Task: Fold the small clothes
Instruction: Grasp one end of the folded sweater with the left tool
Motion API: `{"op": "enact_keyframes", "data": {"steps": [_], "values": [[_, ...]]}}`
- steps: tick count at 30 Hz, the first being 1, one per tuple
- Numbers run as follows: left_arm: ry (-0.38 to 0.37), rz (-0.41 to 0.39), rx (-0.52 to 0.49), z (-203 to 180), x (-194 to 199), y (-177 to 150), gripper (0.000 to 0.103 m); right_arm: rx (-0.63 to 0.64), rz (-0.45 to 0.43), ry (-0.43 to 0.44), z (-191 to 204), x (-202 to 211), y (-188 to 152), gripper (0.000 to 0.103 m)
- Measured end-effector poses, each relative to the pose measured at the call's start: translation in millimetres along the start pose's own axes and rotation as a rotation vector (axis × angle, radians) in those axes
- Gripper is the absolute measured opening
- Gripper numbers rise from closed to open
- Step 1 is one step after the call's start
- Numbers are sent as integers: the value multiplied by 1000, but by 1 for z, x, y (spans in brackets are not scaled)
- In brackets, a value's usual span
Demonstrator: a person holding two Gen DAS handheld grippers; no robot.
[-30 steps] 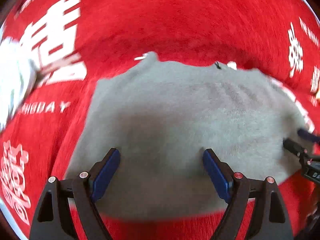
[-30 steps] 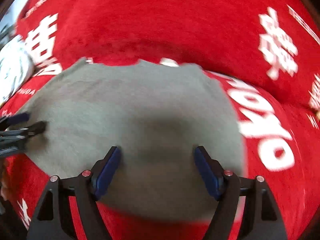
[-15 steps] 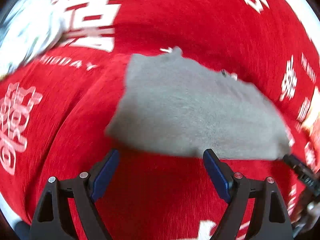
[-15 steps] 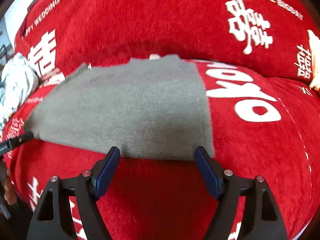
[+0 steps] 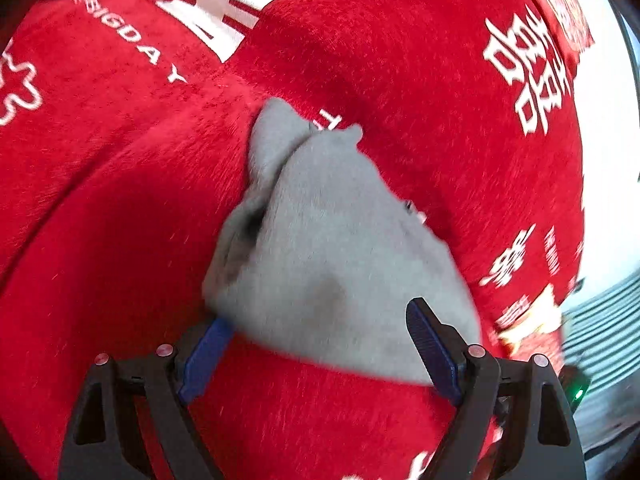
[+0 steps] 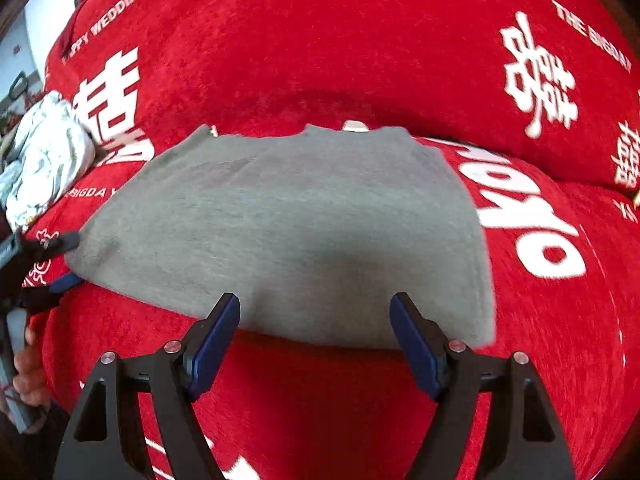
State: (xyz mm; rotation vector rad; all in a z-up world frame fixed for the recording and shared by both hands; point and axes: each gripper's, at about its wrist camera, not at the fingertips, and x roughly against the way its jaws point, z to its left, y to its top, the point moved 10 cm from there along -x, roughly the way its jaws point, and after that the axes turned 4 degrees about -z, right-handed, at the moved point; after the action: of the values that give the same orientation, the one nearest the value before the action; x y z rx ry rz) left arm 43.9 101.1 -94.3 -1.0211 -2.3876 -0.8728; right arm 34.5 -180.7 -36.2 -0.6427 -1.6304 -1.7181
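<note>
A grey garment (image 6: 288, 232) lies folded flat on the red plush cover (image 6: 320, 60). My right gripper (image 6: 316, 332) is open at the garment's near edge, and the cloth reaches in between its blue pads (image 6: 216, 336). In the left wrist view I see the garment (image 5: 340, 256) from its left end, where its layers gape. My left gripper (image 5: 316, 344) is open around that end's near corner, its left pad (image 5: 204, 352) partly under the cloth. From the right wrist view, the left gripper (image 6: 62, 260) has one finger on each side of the garment's left corner, without pinching it.
A white patterned cloth bundle (image 6: 44, 152) lies at the left on the red cover, which carries large white characters (image 6: 536, 76). A person's hand (image 6: 28, 376) holds the left gripper's handle. Striped fabric (image 5: 600, 328) shows past the cover's right edge.
Both grippers drew back off the garment, then came forward to its edge again. The left gripper rolled and swung round to the garment's left end. Both stayed open.
</note>
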Motion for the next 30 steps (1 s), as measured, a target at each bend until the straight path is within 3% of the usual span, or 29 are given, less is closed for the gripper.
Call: {"op": "enact_keyframes", "data": {"steps": [1, 2, 3, 5, 7, 10, 12, 15, 24, 26, 28, 30], "values": [[-28, 2, 26, -1, -4, 4, 86, 7, 1, 2, 5, -2, 4, 80], [-47, 2, 38, -3, -7, 8, 77, 15, 5, 5, 10, -5, 9, 80], [-63, 13, 36, -5, -12, 9, 59, 19, 9, 6, 15, -8, 13, 80], [-73, 42, 35, -4, -24, 11, 42, 42, 18, 4, 26, -16, 26, 80], [-90, 31, 49, 3, -28, 16, 36, 70, 19, 6, 40, -24, 42, 80], [-162, 7, 90, 8, -26, 26, 36, 87, 36, 47, 68, -43, 73, 81], [-167, 9, 88, 10, -28, 27, 24, 72, 75, 90, 87, -60, 87, 81], [-159, 20, 95, 15, -30, 27, 21, 61, 161, 138, 126, -100, 107, 81], [-114, 38, 69, 19, -28, 25, 21, 156, 335, 135, 237, -201, 126, 81], [-109, 40, 70, 18, -30, 25, 21, 188, 372, 106, 250, -217, 121, 81], [-96, 39, 58, 17, -30, 25, 21, 247, 394, 47, 259, -230, 114, 89], [-79, 39, 39, 14, -32, 26, 21, 330, 392, -11, 266, -237, 108, 88]]}}
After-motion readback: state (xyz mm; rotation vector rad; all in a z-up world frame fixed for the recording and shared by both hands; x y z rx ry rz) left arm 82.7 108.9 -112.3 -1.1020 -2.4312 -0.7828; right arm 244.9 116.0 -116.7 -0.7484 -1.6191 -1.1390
